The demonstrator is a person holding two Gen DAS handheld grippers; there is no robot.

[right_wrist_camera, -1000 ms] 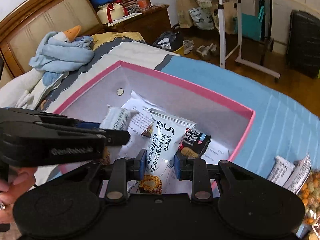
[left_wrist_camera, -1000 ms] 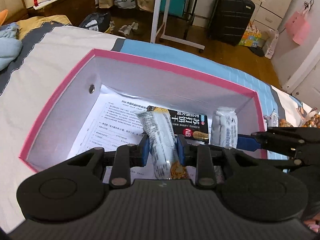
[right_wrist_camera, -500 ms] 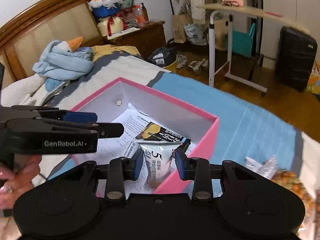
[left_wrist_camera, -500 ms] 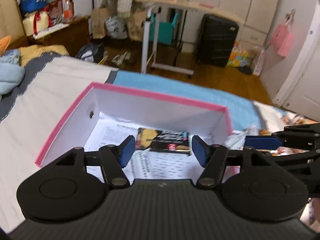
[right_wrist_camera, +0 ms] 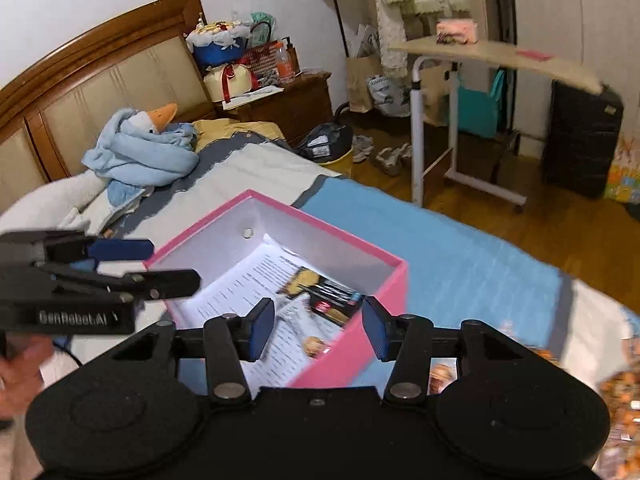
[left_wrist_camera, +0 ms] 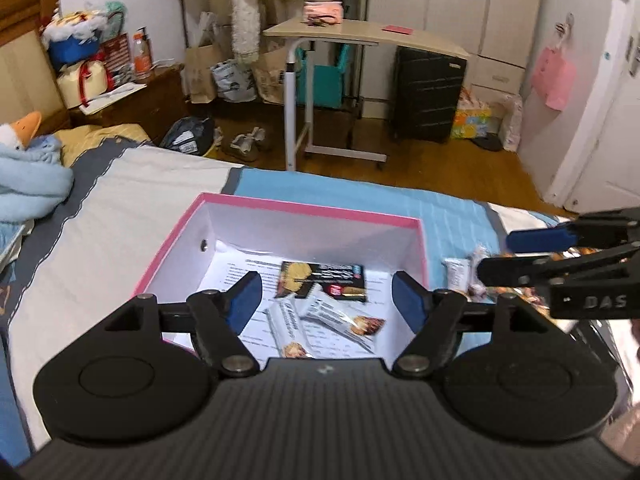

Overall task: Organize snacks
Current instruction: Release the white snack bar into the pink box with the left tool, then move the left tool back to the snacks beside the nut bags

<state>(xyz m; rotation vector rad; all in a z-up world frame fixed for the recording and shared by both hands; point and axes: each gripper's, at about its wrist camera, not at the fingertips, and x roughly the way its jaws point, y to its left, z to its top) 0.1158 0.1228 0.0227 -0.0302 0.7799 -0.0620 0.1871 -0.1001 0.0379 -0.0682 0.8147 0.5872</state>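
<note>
Left gripper [left_wrist_camera: 326, 300] up close, blue pads spread and the jaws opening, nothing between them — it hangs over the near edge of the pink box [left_wrist_camera: 304, 209]. Right gripper [right_wrist_camera: 318, 328] the same story: jaws opening, pads apart, empty, poised above the box's near corner, and it shows side-on at the right of the left view. A hand [right_wrist_camera: 18, 376] grips the left tool's handle at the edge of the right view. Into the box now: white walls, pink rim, one metal stud on the left wall, a printed sheet [left_wrist_camera: 256, 276] lining the floor. On that sheet, three snacks — one black pack [left_wrist_camera: 324, 282] lying flat toward the back, and two white packs [left_wrist_camera: 340, 316] in front of it, crossed over each other, each with a biscuit picture at one end. Outside the box, on the bed [left_wrist_camera: 120, 208] to its right, more snacks [left_wrist_camera: 460, 274] lie loose: at least one white wrapper and a blurred heap of orange-patterned packets whose number I cannot tell. Further up the bed, one plush goose [right_wrist_camera: 156, 120] wrapped in a blue blanket against the headboard. Beyond, on the wood floor, one rolling table [left_wrist_camera: 360, 36] with a pink pouch on it, and one black suitcase [left_wrist_camera: 428, 96] by the wardrobe.
</note>
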